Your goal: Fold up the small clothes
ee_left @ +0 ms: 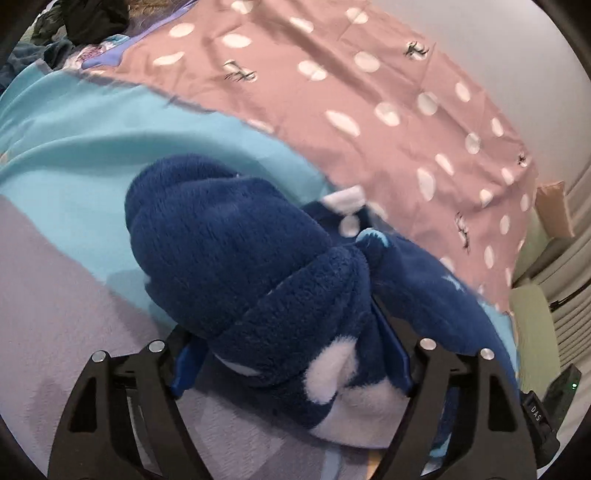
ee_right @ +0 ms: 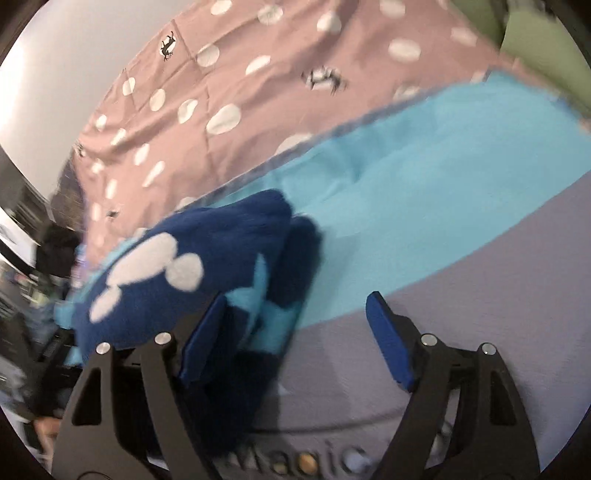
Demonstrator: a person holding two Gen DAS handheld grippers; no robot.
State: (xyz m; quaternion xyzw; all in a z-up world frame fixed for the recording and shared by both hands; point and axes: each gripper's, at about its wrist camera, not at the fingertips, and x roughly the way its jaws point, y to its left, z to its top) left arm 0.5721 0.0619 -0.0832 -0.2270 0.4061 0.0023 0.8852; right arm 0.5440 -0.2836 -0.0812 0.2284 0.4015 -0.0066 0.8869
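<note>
A navy fleece garment with white patches [ee_left: 258, 266] lies bunched on a light blue and lilac cloth [ee_left: 74, 140]. My left gripper [ee_left: 291, 354] has its jaws wide apart, and the navy bundle fills the gap between the blue pads [ee_left: 397, 350]. In the right wrist view the same navy garment [ee_right: 177, 273] lies at the left. My right gripper [ee_right: 295, 336] is open, with its left pad [ee_right: 203, 339] against the garment's edge and the right pad [ee_right: 388, 339] over lilac cloth.
A pink bedspread with white dots [ee_left: 369, 92] covers the surface behind. Dark clothes [ee_left: 74, 22] are piled at the far left. A radiator [ee_left: 569, 295] and wall are at the right. Printed lettering [ee_right: 303, 461] shows on the lilac cloth.
</note>
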